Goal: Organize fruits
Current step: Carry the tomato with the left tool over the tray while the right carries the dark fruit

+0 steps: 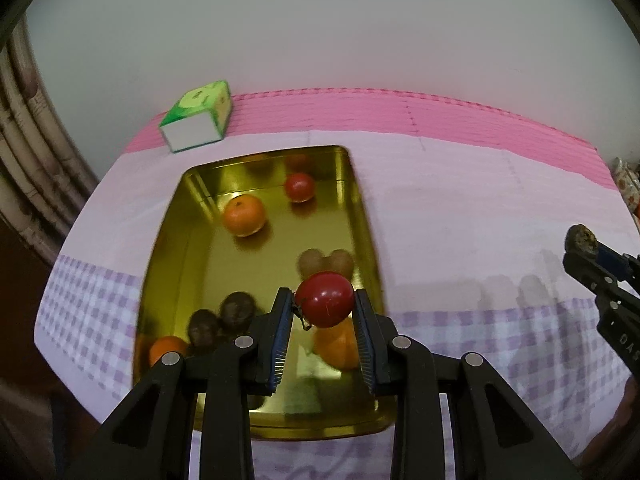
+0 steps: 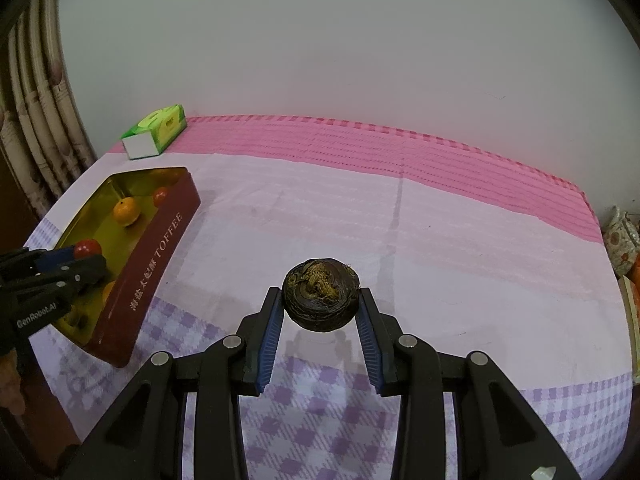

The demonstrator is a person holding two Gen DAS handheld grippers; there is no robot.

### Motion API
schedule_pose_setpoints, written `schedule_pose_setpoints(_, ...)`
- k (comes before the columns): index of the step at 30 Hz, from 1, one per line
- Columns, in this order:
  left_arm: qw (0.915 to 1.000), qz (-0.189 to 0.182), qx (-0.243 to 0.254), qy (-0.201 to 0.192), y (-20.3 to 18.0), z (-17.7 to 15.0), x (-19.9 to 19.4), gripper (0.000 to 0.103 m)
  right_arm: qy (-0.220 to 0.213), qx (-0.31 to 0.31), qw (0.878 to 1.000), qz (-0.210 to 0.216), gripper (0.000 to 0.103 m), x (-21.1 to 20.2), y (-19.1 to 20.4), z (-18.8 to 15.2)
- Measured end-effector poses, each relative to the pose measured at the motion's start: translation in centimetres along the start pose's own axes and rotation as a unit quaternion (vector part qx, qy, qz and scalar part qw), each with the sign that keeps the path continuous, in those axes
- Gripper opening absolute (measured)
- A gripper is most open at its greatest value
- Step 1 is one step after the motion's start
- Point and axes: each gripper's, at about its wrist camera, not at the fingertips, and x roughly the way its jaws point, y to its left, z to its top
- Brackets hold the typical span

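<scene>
Now lower left gripper (image 1: pixel 324 308), jaws clamped on red fruit (image 1: pixel 325 299), into gold tin (image 1: pixel 168 240) (clear of oranges); right gripper (image 2: pixel 320 304) grips dark fruit (image 2: pixel 320 296) over tabletop (image 2: pixel 460 248).

Both tongs, left (image 1: pixel 323 306) and right (image 2: pixel 320 300), angle downward, each clamped.

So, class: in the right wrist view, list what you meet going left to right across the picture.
Left gripper holding a red fruit → toffee tin → right gripper holding a dark brown fruit → patterned object at the right edge.
</scene>
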Motion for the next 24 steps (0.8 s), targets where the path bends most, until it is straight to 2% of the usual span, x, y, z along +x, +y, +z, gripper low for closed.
schedule_pose_setpoints(14, 0.9992, 0.031, -0.016, 0.019, 5.6, -1.6, 1.1, 0.031, 0.009, -0.017, 1.000, 0.004, 0.034, 0.3, 2.0, 0.0)
schedule_pose_setpoints(24, 0.9987, 0.029, -0.033, 0.028, 7.8, -2.5, 1.8, 0.031, 0.012, -0.043, 0.999, 0.023, 0.034, 0.8, 5.6, 0.8)
